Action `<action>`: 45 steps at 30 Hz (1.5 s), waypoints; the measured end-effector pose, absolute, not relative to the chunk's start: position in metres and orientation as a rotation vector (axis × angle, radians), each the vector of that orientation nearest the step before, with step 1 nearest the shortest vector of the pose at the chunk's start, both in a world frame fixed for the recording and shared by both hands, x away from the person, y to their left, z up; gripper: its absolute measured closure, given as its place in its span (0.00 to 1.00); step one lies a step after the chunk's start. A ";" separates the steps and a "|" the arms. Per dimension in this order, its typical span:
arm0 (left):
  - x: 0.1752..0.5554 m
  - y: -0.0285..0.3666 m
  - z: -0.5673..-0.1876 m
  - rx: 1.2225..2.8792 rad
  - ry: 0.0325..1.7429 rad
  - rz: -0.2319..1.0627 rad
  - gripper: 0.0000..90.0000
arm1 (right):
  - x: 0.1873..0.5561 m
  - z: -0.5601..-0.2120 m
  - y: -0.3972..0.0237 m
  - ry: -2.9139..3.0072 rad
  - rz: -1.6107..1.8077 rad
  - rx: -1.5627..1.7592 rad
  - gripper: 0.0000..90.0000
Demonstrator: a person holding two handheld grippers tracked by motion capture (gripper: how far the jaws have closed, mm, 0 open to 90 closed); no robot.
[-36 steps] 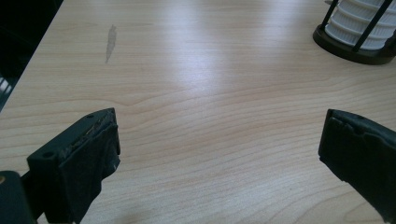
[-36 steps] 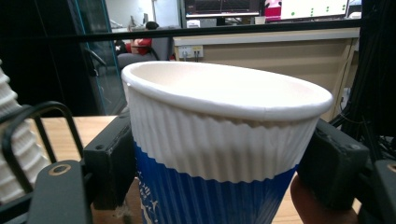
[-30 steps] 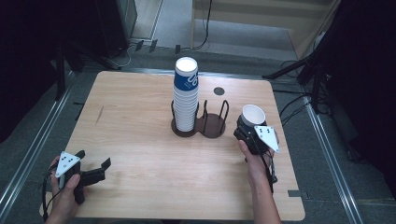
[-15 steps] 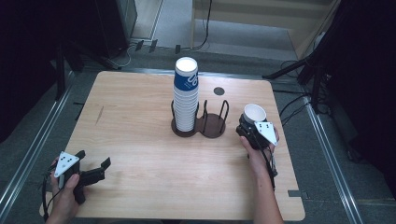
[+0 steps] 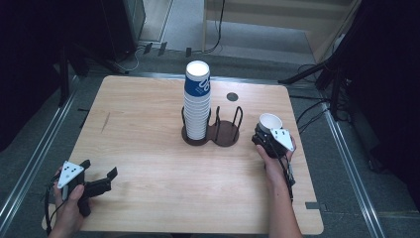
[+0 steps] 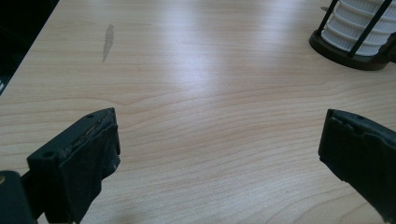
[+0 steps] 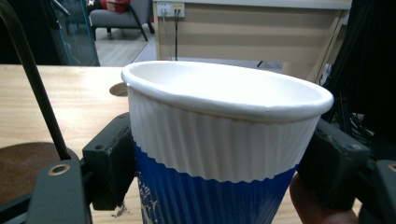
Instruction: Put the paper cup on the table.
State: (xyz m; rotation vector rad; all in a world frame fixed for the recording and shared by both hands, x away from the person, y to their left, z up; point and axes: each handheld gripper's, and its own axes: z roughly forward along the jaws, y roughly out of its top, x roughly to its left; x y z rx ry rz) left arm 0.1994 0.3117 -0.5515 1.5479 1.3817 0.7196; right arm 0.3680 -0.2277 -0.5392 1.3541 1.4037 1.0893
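A: Right gripper (image 5: 267, 135) at the table's right side; jaws clamped on 1 paper cup (image 5: 270, 122), 1 pad on each side of its ribbed wall (plain in the right gripper view); cup upright, mouth up, just right of the wire holder (image 5: 213, 133).

B: And the holder?

A: 2 bays on a dark base; left bay carries the tall cup stack (image 5: 197, 106); right bay (image 5: 228, 135) bare. Held cup sits near the table (image 5: 143, 129) surface; whether its foot touches, cannot tell.

B: Left side?

A: Left gripper (image 5: 101, 182) low at the near-left corner; jaws spread wide, nothing between them; idle, well apart from the holder.

B: Step in hand?

A: My reading: a single cup is being carried, either to be set down on the table or dropped into the bare bay. Next move calls for keeping it upright, a gentle squeeze (thin wall, crushes easily), then parting the jaws only once the foot is seated.
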 end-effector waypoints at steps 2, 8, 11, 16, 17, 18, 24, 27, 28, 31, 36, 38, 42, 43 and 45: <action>0.199 0.312 -0.551 1.548 1.382 0.720 0.00 | 0.369 -0.541 -0.228 1.411 1.081 1.352 0.23; 0.200 0.311 -0.552 1.546 1.382 0.717 0.00 | 0.370 -0.541 -0.230 1.425 1.078 1.378 0.23; 0.200 0.312 -0.552 1.547 1.382 0.716 0.00 | 0.371 -0.540 -0.229 1.454 1.076 1.386 0.23; 0.199 0.312 -0.551 1.547 1.383 0.713 0.00 | 0.370 -0.540 -0.227 1.462 1.088 1.393 0.22; 0.199 0.312 -0.551 1.548 1.384 0.713 0.00 | 0.370 -0.540 -0.228 1.463 1.088 1.394 0.22; 0.200 0.312 -0.551 1.546 1.385 0.712 0.00 | 0.370 -0.540 -0.228 1.464 1.087 1.395 0.22; 0.199 0.312 -0.551 1.549 1.383 0.709 0.00 | 0.369 -0.539 -0.228 1.462 1.077 1.408 0.21; 0.199 0.312 -0.551 1.551 1.380 0.706 0.00 | 0.369 -0.539 -0.228 1.472 1.091 1.418 0.18; 0.199 0.312 -0.551 1.551 1.380 0.706 0.00 | 0.369 -0.539 -0.228 1.472 1.091 1.418 0.18; 0.199 0.311 -0.552 1.551 1.378 0.709 0.00 | 0.369 -0.539 -0.229 1.491 1.077 1.431 0.13; 0.200 0.311 -0.552 1.549 1.381 0.710 0.00 | 0.367 -0.535 -0.232 1.524 1.095 1.432 0.03; 0.200 0.311 -0.552 1.550 1.381 0.710 0.00 | 0.364 -0.533 -0.232 1.538 1.098 1.411 0.02; 0.199 0.311 -0.552 1.551 1.380 0.712 0.00 | 0.358 -0.530 -0.233 1.556 1.118 1.383 0.00; 0.199 0.311 -0.552 1.550 1.379 0.712 0.00 | 0.356 -0.529 -0.233 1.556 1.115 1.377 0.00; 0.199 0.311 -0.551 1.552 1.380 0.713 0.00 | 0.351 -0.525 -0.234 1.546 1.126 1.370 0.00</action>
